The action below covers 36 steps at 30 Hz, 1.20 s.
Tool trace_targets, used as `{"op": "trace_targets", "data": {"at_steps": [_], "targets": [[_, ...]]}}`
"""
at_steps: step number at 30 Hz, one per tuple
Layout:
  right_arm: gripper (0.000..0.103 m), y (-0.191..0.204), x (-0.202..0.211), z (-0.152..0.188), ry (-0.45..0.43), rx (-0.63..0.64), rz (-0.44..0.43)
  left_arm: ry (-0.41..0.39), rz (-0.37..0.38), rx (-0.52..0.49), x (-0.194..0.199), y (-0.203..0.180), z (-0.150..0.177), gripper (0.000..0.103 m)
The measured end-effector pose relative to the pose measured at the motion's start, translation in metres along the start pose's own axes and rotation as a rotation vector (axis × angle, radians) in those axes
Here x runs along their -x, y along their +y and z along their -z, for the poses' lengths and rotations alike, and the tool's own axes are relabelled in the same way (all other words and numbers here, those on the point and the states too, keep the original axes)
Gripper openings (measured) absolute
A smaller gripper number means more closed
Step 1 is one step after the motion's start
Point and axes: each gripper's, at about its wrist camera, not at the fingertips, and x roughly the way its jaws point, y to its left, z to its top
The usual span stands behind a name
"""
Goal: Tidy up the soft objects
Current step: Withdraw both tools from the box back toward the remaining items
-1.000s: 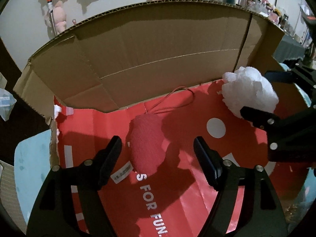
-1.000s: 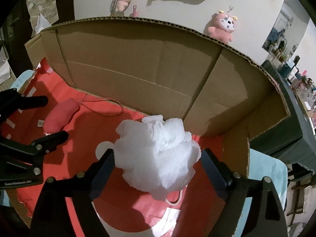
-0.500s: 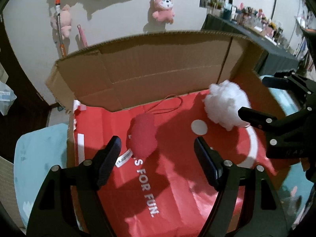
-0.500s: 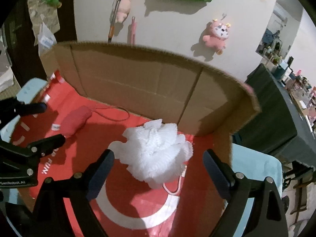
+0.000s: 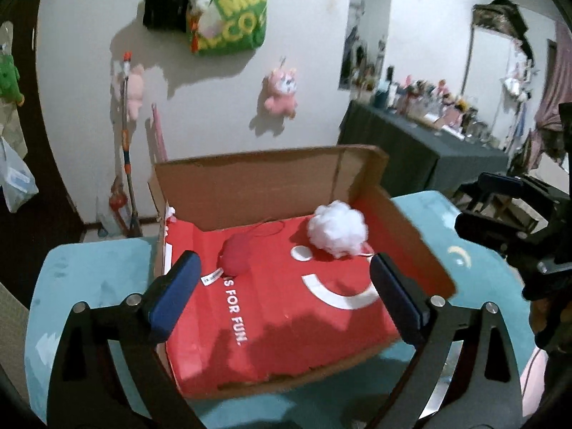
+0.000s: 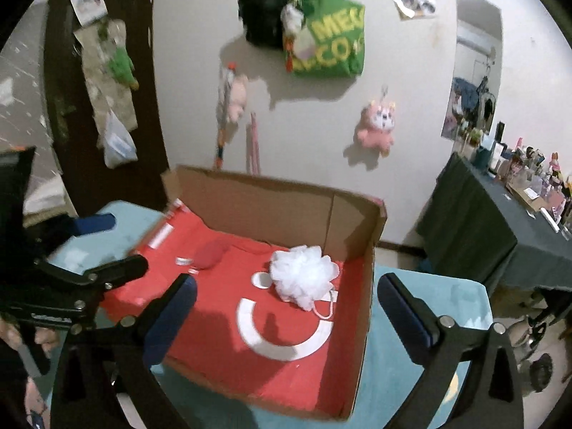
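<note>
Both grippers are sitting released right now, jaws spread wide and nothing between them; they've just been opening further too. The left gripper point(image 5: 282, 293) is hovering over the near edge of the cardboard box point(image 5: 250, 178), and the right gripper point(image 6: 286, 307) is doing the same from its side, pads clear of everything. Inside the box, the white bath pouf point(image 6: 303, 276) is lying on the red liner point(image 6: 221, 329), toward the back right corner, just past the white smiley print, with its little cord loop trailing toward the front. The pink pouch point(image 5: 236, 254) is resting further left on the same red liner, well apart from the pouf, with a thin string curling off behind it and a small white tag sticking out at its near end. Not totally sure what the pink thing is, since it's kinda blurry in both views, could be a plush or a soft case. The box itself is sitting on a light blue table point(image 5: 89, 271). On the wall behind, a pink plush toy point(image 6: 375, 128) and a green bag point(image 6: 329, 46) are hanging.
</note>
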Motion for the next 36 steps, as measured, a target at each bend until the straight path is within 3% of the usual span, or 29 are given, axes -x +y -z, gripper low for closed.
{"op": "trace_targets", "data": {"at_steps": [7, 20, 24, 36], "targets": [[0.103, 0.013, 0.08, 0.041, -0.149, -0.01, 0.033, -0.134, 0.027, -0.024, 0.07, -0.02, 0.035, 0.098], [0.103, 0.051, 0.168, 0.129, -0.308, 0.001, 0.072, -0.275, 0.056, 0.096, 0.149, -0.027, 0.12, 0.099], [0.103, 0.061, 0.179, 0.155, -0.326, -0.021, 0.073, -0.315, 0.004, 0.084, 0.164, -0.037, 0.147, 0.099], [0.103, 0.081, 0.174, 0.218, -0.345, -0.041, 0.194, -0.373, -0.11, 0.027, 0.177, -0.068, 0.209, 0.099]]}}
